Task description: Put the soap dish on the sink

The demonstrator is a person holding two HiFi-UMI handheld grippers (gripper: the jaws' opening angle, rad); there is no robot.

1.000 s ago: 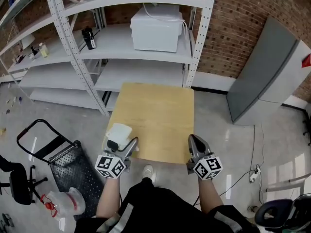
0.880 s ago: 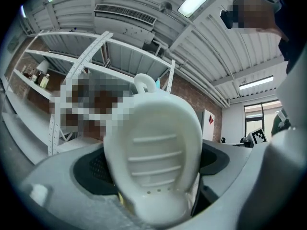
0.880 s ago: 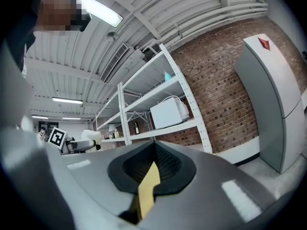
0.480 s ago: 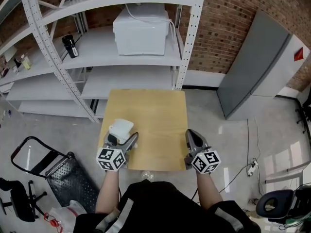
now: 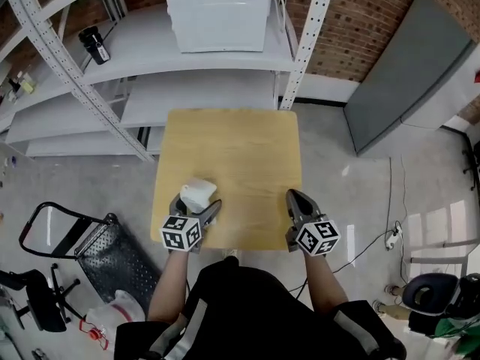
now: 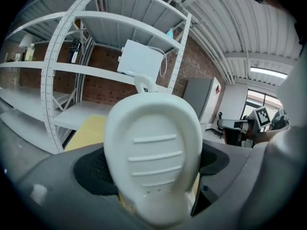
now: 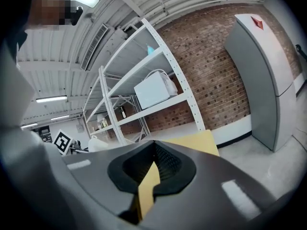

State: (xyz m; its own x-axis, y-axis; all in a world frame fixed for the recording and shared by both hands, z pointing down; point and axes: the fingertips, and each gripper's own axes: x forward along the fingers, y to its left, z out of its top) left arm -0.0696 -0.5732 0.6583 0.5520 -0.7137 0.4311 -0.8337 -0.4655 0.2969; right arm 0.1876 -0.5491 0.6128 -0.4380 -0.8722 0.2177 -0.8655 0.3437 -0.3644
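A white ribbed soap dish (image 5: 196, 195) is held over the near left part of the wooden table (image 5: 232, 148), with my left gripper (image 5: 196, 205) shut on it. In the left gripper view the soap dish (image 6: 153, 147) stands on edge and fills the space between the jaws, its ribbed face towards the camera. My right gripper (image 5: 294, 196) hovers at the table's near right edge, shut with nothing in it. In the right gripper view only a thin slit shows between the jaws of the right gripper (image 7: 151, 174), and the soap dish (image 7: 99, 143) appears far to the left. No sink is in view.
A white metal shelf rack (image 5: 112, 88) stands behind the table and carries a white boxy appliance (image 5: 217, 10). A grey panel (image 5: 409, 73) leans on the brick wall at the right. A black hand cart (image 5: 105, 250) lies on the floor at the left.
The head view has tilted down and moved in, so the table sits nearer the middle. Both grippers keep their places at the near edge; the left one still holds the dish.
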